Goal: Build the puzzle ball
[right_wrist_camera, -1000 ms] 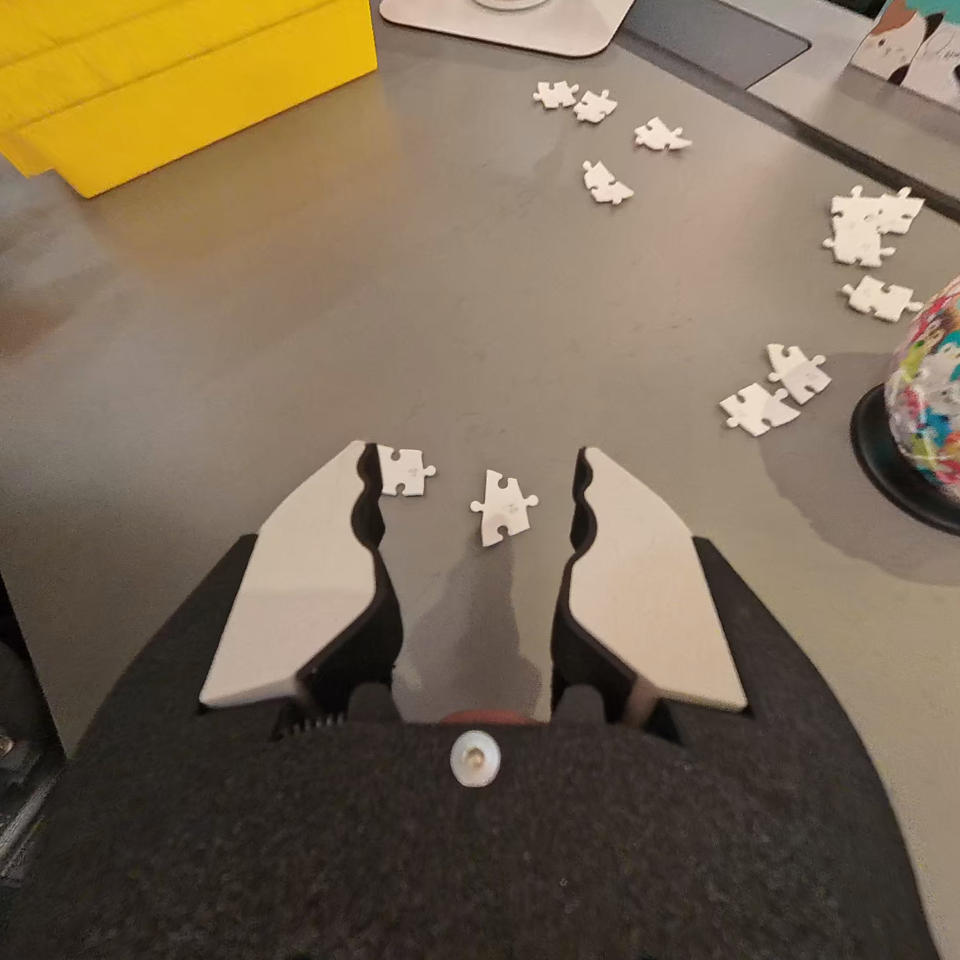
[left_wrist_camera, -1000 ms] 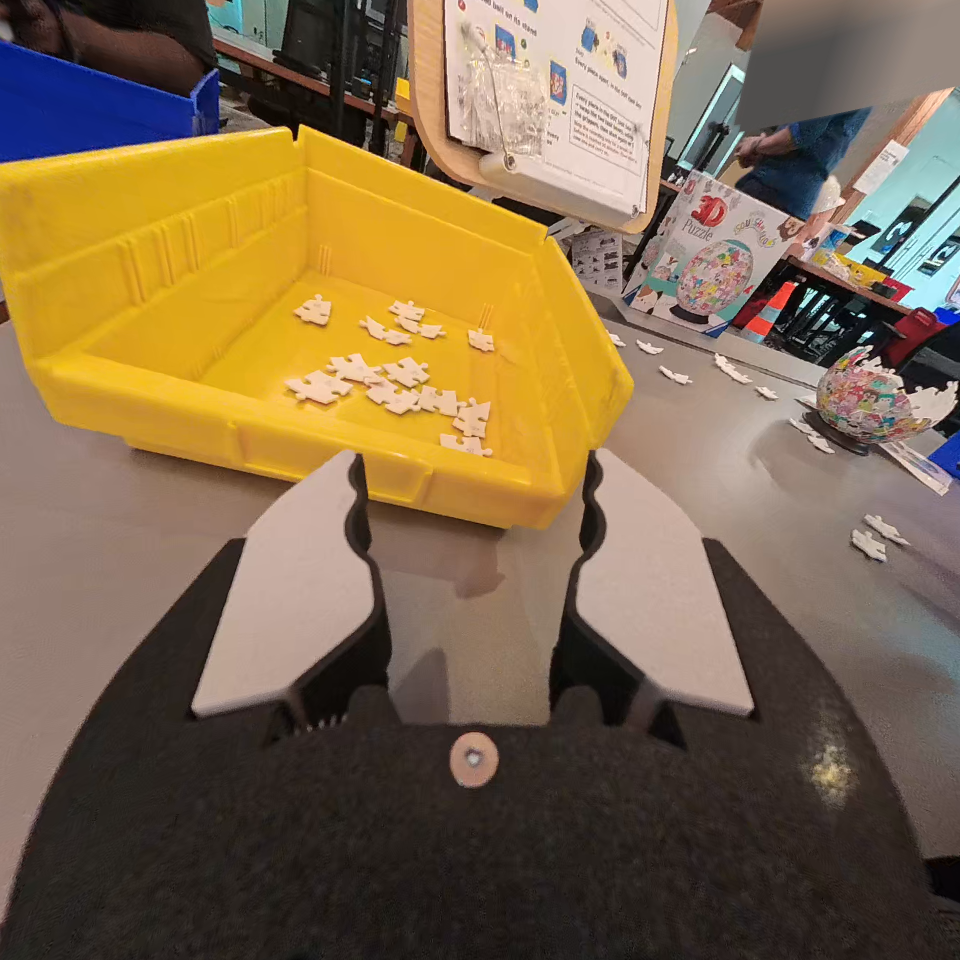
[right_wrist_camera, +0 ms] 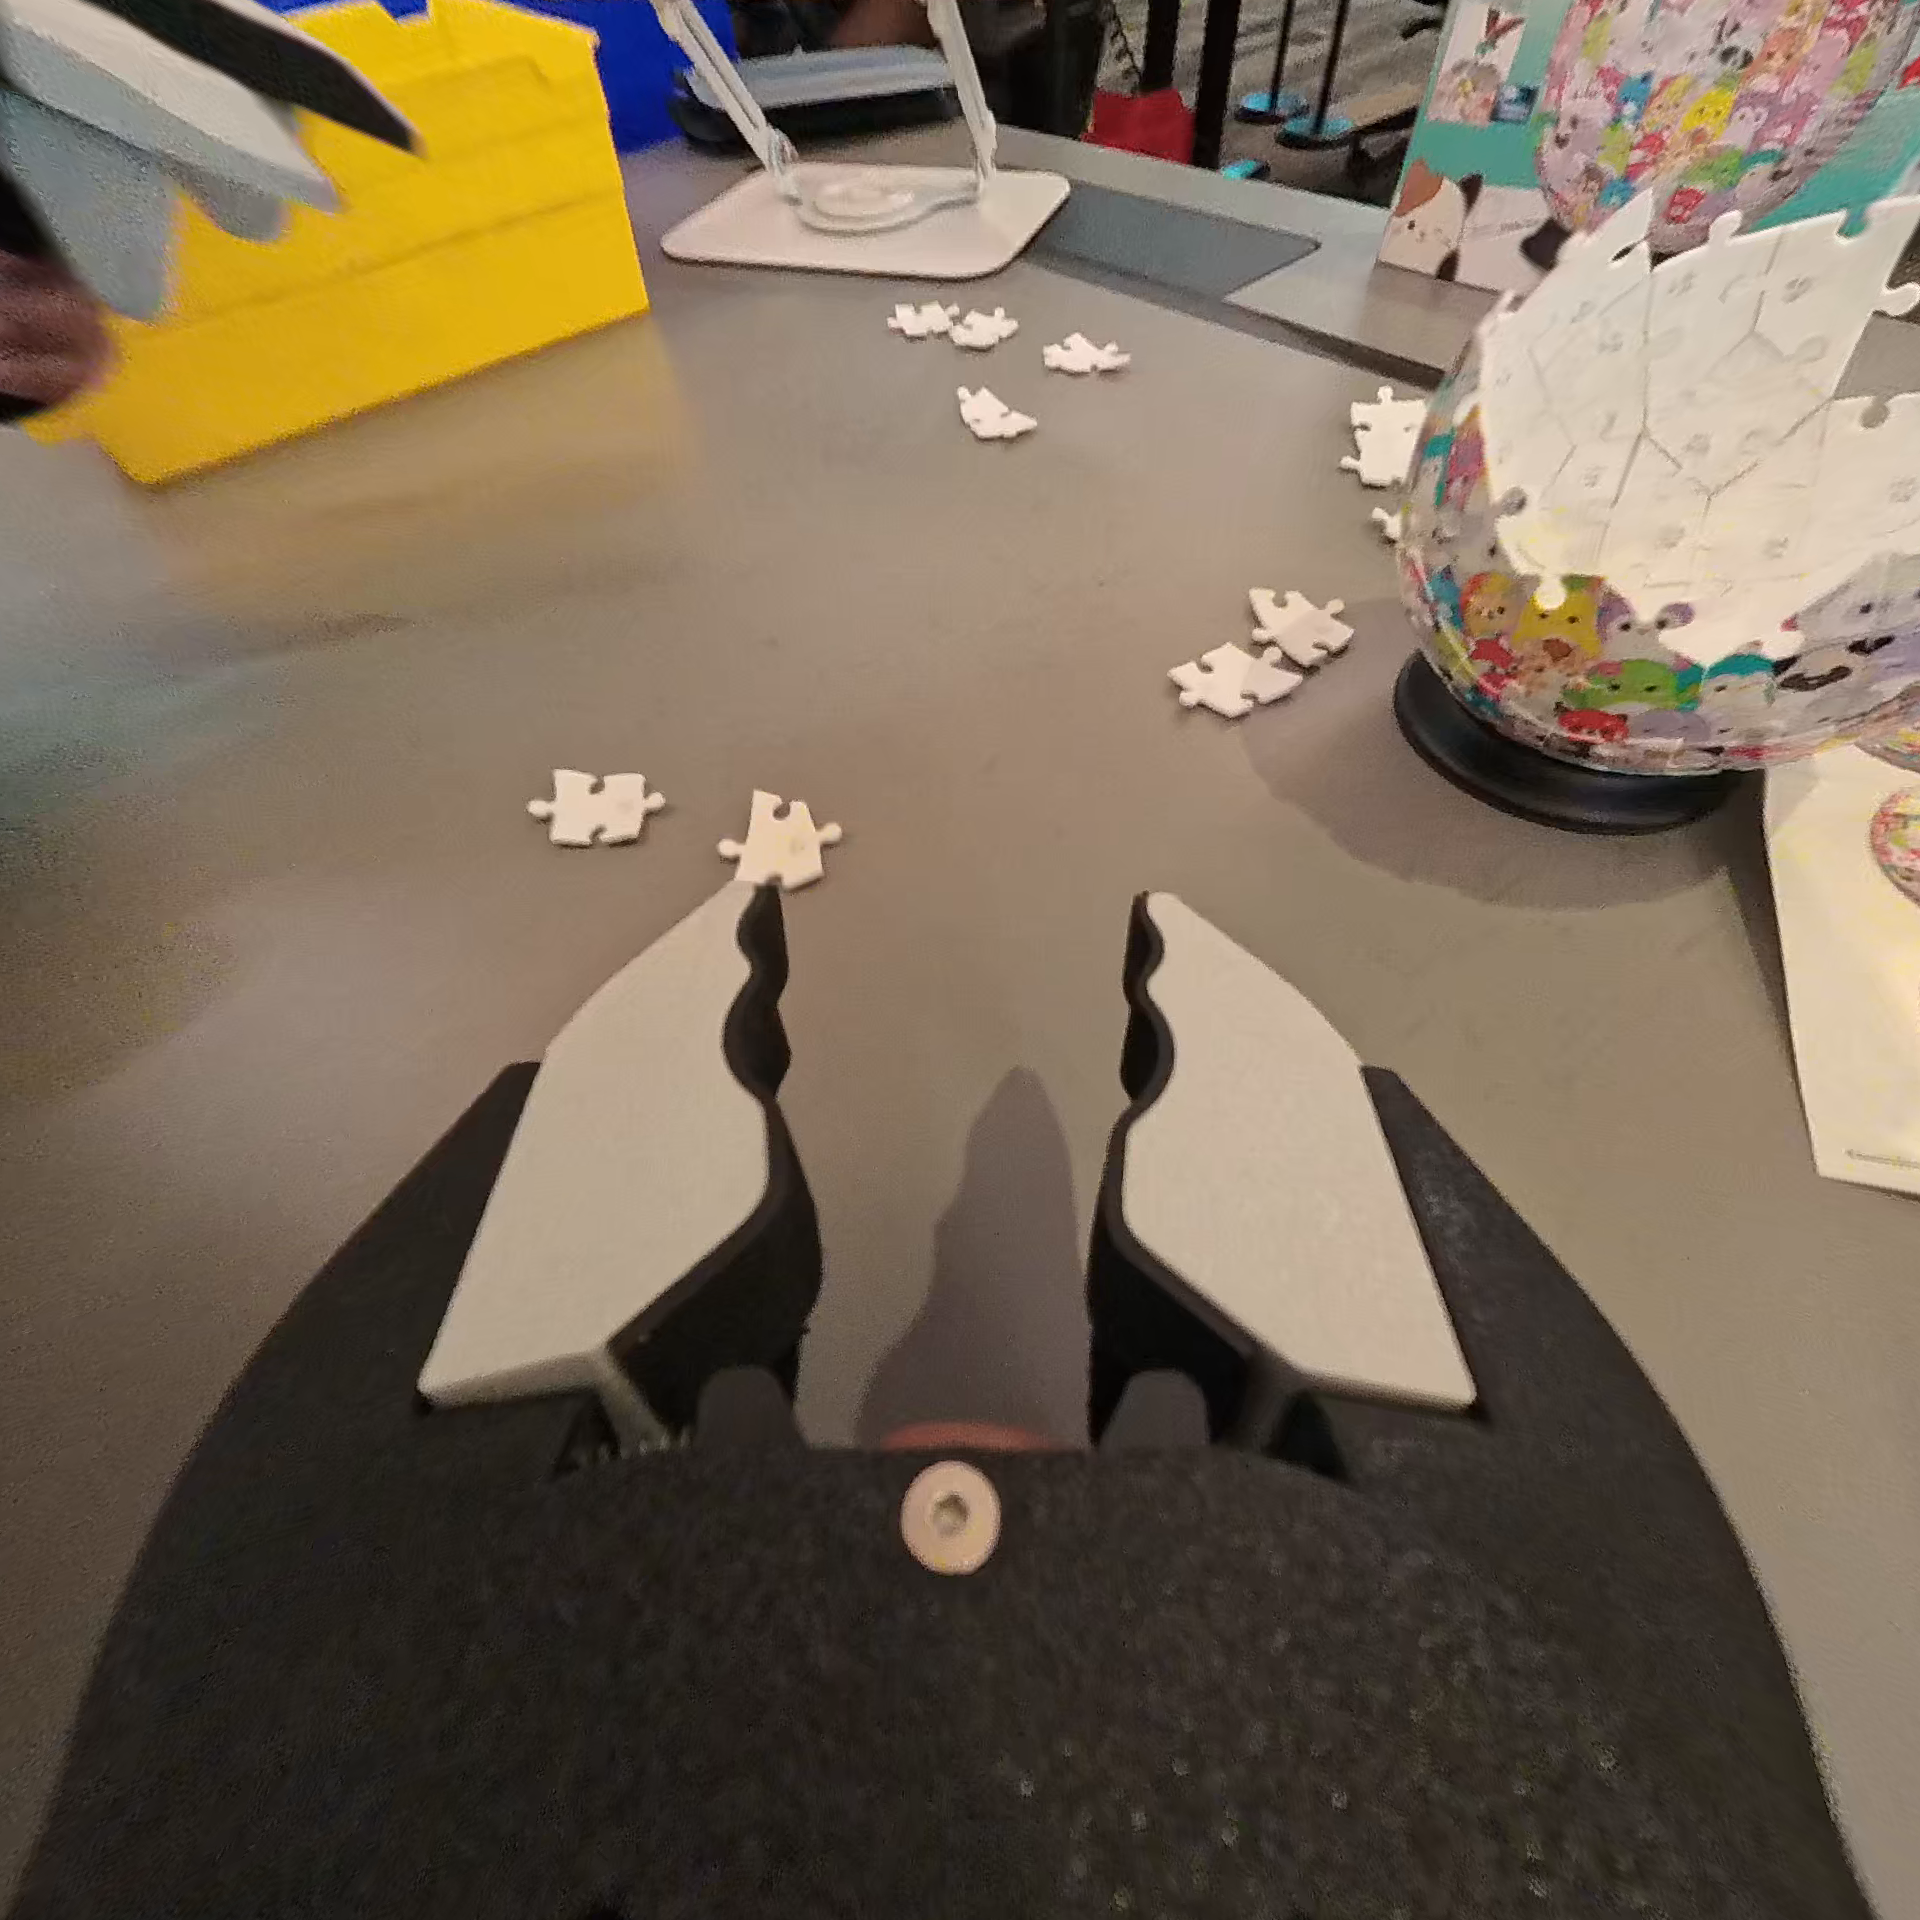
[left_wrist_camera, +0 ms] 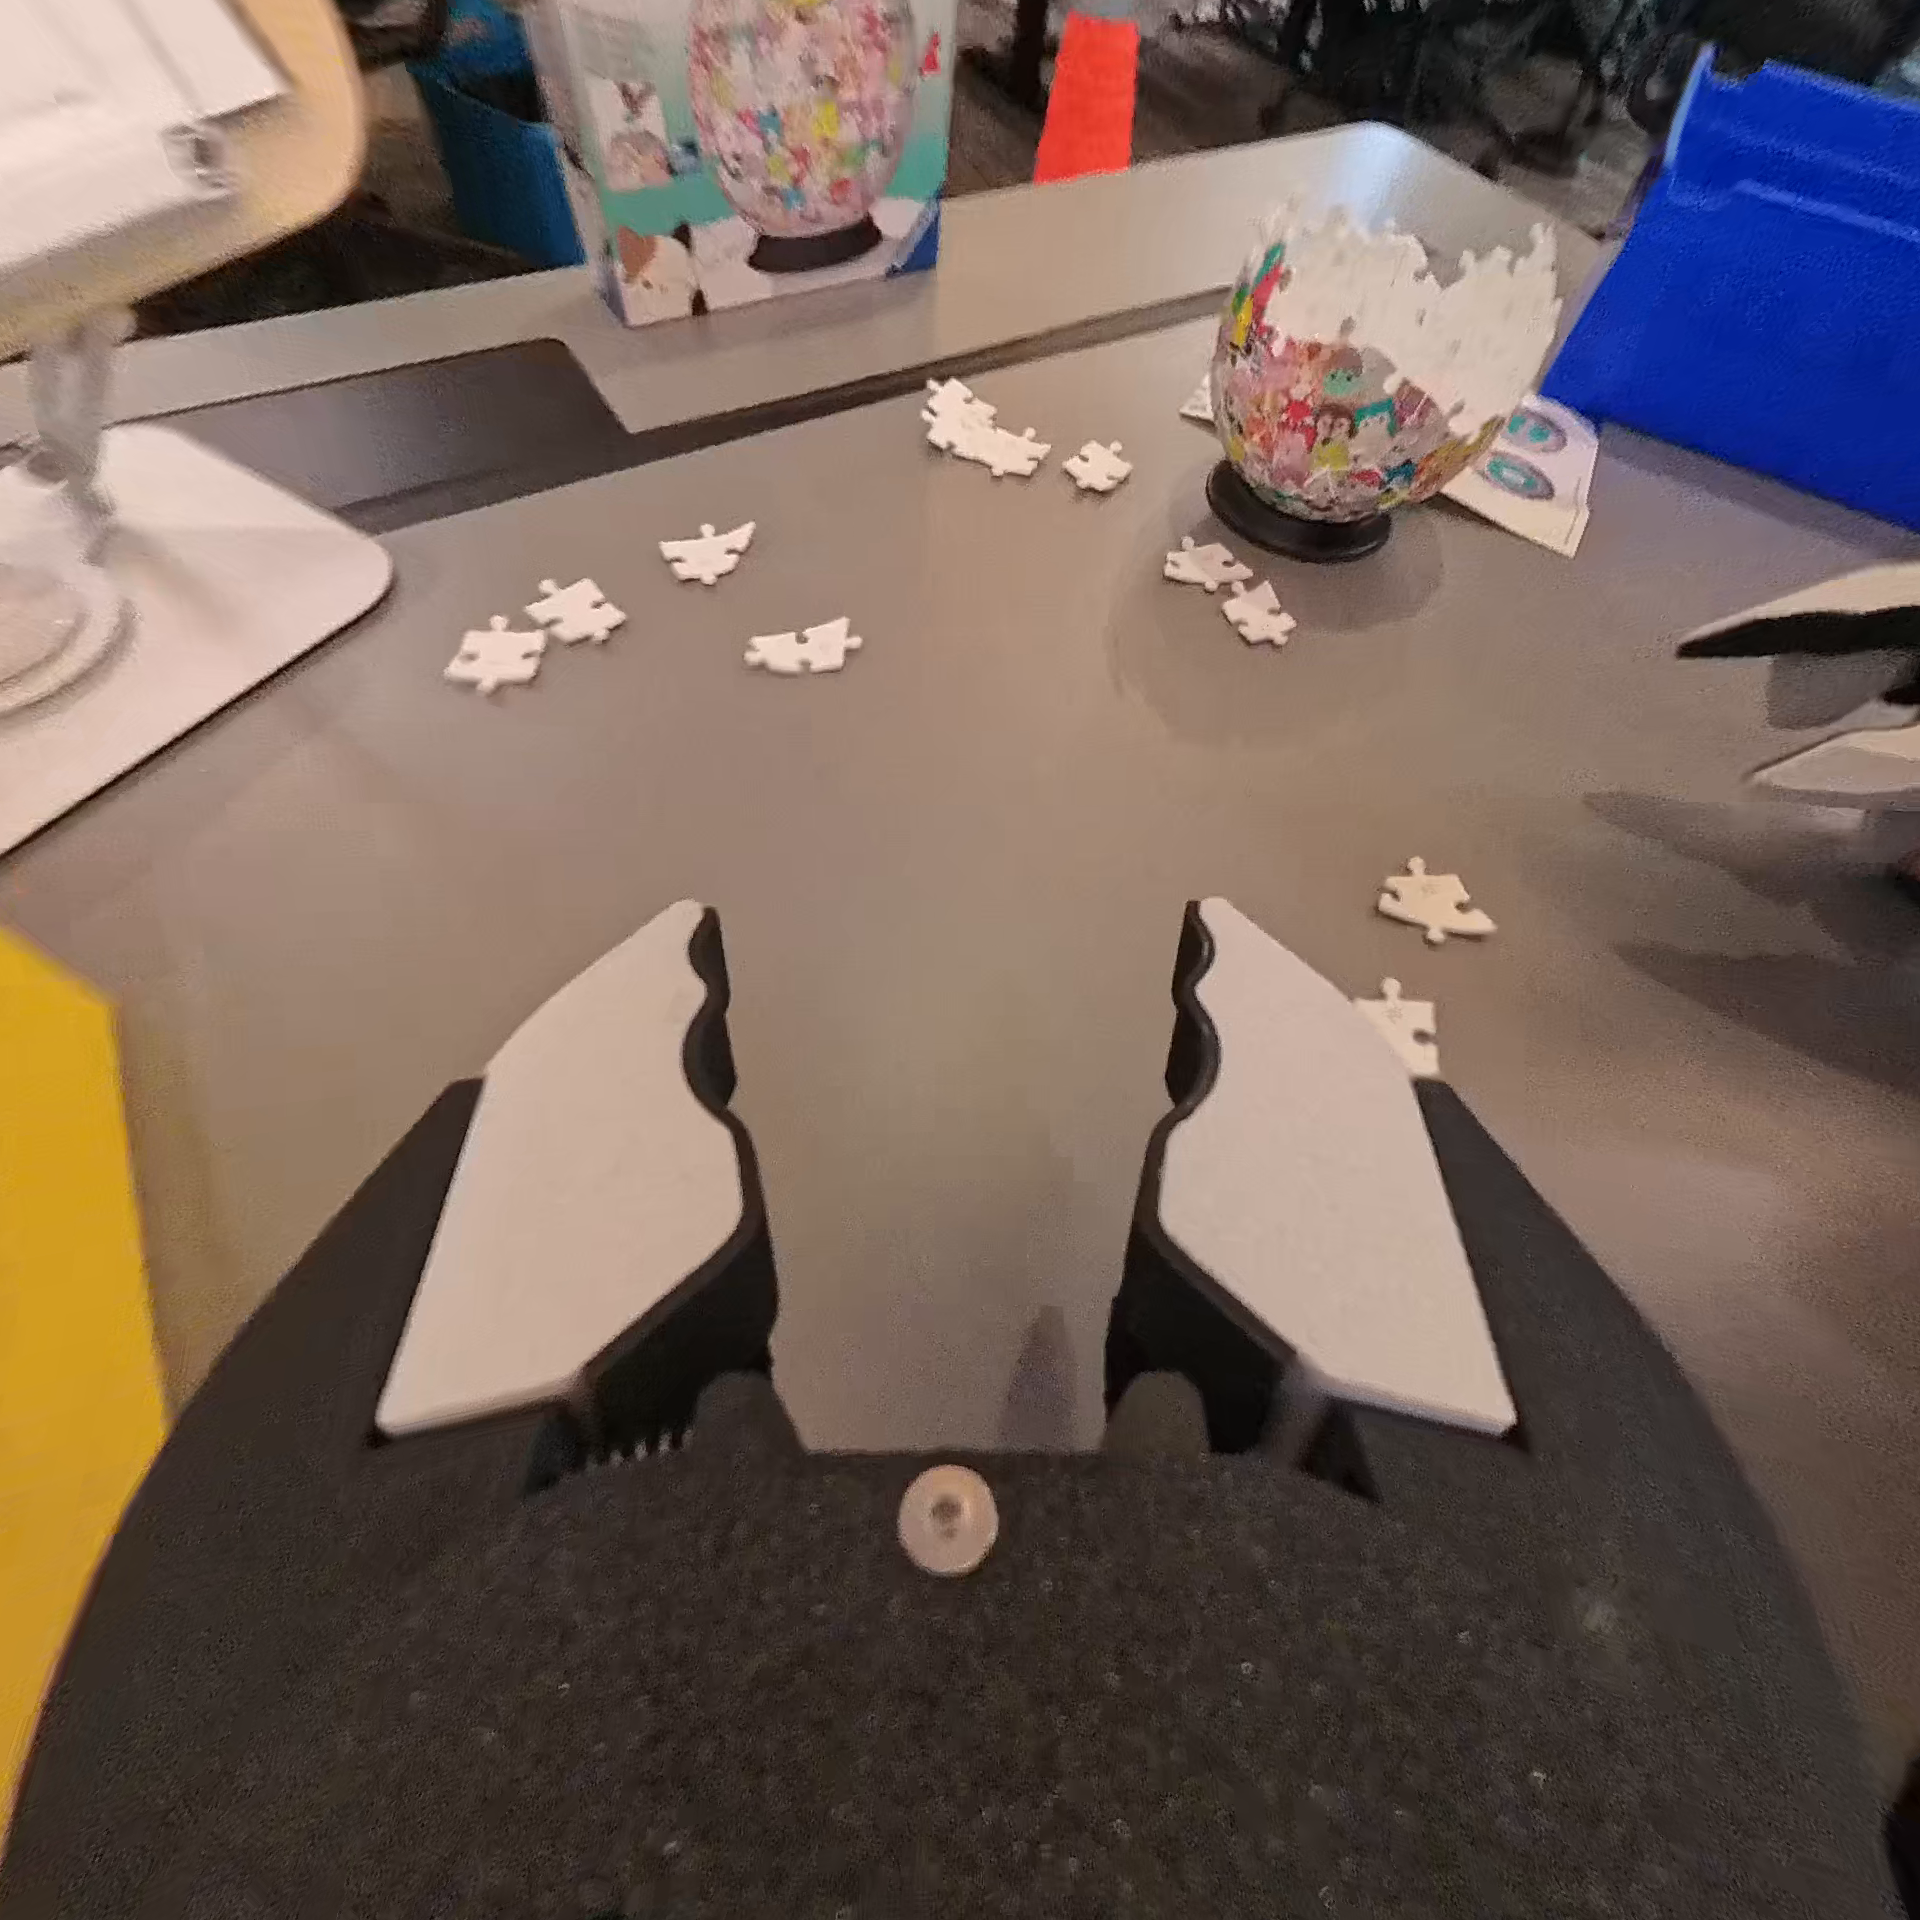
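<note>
Left gripper (left_wrist_camera: 951,935) off yellow bin (right_wrist_camera: 416,260)

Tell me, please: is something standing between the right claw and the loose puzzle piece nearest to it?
Nothing visible does. The right claw is open and empty, and the nearest puzzle piece lies flat on the grey table, just beyond its left fingertip. Only bare table shows between them.

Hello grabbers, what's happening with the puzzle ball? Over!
Left gripper open, empty. Right gripper open, empty. Puzzle ball half built on stand. Loose pieces ahead, nothing blocking.
</note>
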Demonstrator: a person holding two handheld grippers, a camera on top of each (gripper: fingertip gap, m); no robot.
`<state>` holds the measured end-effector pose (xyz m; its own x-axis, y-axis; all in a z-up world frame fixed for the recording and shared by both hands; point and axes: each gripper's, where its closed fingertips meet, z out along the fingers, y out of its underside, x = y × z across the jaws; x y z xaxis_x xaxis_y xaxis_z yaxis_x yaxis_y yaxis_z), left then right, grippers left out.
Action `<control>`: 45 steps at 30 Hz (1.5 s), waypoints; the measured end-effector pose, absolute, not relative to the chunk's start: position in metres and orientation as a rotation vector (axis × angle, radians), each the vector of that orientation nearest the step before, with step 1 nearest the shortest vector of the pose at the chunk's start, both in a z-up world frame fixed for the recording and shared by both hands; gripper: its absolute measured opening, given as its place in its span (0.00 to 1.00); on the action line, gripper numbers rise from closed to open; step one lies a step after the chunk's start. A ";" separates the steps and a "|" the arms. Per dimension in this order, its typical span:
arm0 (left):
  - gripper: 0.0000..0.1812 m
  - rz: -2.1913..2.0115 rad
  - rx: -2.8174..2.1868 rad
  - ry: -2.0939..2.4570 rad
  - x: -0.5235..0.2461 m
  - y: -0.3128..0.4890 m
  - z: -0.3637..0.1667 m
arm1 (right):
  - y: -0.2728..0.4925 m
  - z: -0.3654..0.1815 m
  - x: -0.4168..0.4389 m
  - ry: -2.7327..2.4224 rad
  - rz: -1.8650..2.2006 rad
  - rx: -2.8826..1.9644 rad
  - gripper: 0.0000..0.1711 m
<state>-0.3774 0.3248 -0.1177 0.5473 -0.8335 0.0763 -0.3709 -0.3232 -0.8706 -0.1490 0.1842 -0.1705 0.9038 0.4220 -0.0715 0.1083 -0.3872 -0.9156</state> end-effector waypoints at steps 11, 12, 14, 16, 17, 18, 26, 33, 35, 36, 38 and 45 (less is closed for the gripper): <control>0.41 -0.397 -2.047 0.976 -0.343 0.473 -0.166 | 0.180 -0.160 -0.134 -0.348 0.454 -1.889 0.36; 0.40 -0.332 -2.057 0.961 -0.347 0.484 -0.168 | 0.179 -0.161 -0.134 -0.349 0.460 -1.890 0.36; 0.41 -0.270 -2.065 0.972 -0.346 0.498 -0.173 | 0.179 -0.161 -0.137 -0.361 0.464 -1.895 0.36; 0.40 -0.278 -2.077 0.985 -0.340 0.505 -0.179 | 0.179 -0.164 -0.139 -0.381 0.460 -1.909 0.36; 0.40 -0.283 -2.087 0.996 -0.338 0.507 -0.183 | 0.179 -0.165 -0.140 -0.390 0.456 -1.914 0.36; 0.40 -0.279 -2.101 1.011 -0.337 0.509 -0.188 | 0.179 -0.165 -0.141 -0.397 0.452 -1.918 0.36; 0.41 -0.200 -2.111 1.192 -0.320 0.536 -0.213 | 0.178 -0.167 -0.145 -0.437 0.433 -1.922 0.36; 0.40 -0.247 -2.118 1.381 -0.305 0.554 -0.223 | 0.178 -0.165 -0.143 -0.417 0.450 -1.913 0.36; 0.40 -0.301 -2.156 1.376 -0.304 0.555 -0.225 | 0.178 -0.165 -0.143 -0.416 0.453 -1.913 0.36; 0.40 -0.324 -2.169 1.376 -0.303 0.555 -0.225 | 0.178 -0.166 -0.143 -0.415 0.454 -1.915 0.36; 0.38 -0.350 -2.182 1.384 -0.303 0.554 -0.227 | 0.178 -0.166 -0.143 -0.415 0.458 -1.915 0.36; 0.20 -0.422 -2.187 1.405 -0.301 0.544 -0.227 | 0.177 -0.166 -0.144 -0.413 0.469 -1.918 0.36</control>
<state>-0.3012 0.5444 -0.2267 0.4182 -0.9083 -0.0101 -0.7523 -0.3401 -0.5643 -0.1437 0.1772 -0.1660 0.8625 0.4886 -0.1317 0.0694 -0.3720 -0.9256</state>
